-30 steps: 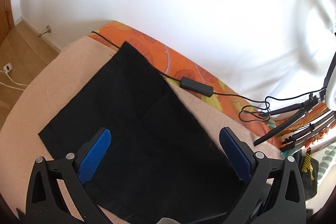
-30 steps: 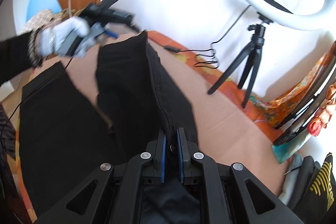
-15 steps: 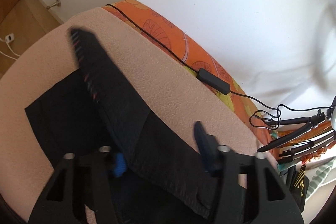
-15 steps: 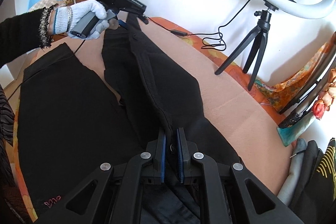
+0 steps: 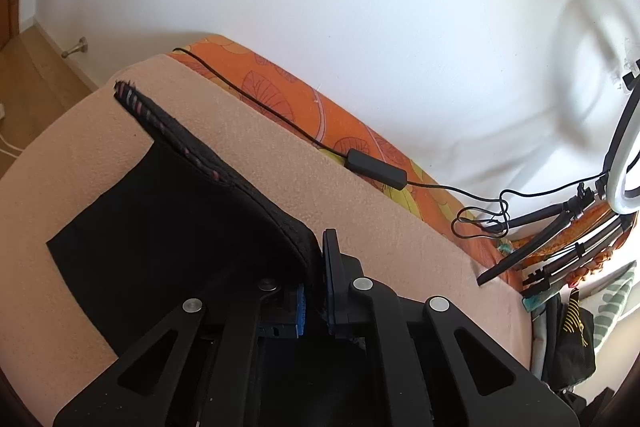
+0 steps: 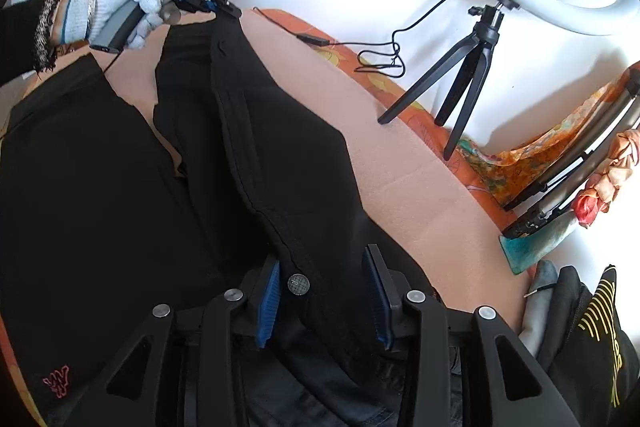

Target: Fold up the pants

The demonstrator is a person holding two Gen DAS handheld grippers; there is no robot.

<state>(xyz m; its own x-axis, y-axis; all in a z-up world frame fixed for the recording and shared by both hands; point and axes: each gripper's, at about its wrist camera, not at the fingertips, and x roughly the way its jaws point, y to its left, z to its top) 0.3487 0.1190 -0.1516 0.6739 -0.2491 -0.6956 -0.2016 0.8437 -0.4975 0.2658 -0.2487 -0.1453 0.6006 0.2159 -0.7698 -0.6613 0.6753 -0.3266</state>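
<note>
Black pants lie on a peach blanket. One leg lies flat at the left. The other leg is raised along its outer edge. My left gripper is shut on that leg's hem edge and holds it above the blanket; it also shows in the right wrist view, held by a gloved hand. My right gripper is open, its blue pads either side of the waistband with its metal button.
A ring light on a black tripod stands at the back right on an orange sheet. Its cable and adapter run along the blanket's far edge. Dark clothes lie at the right.
My left gripper has shut on the leg's edge and lifted it. My right gripper, shut on the waistband before, has opened.
</note>
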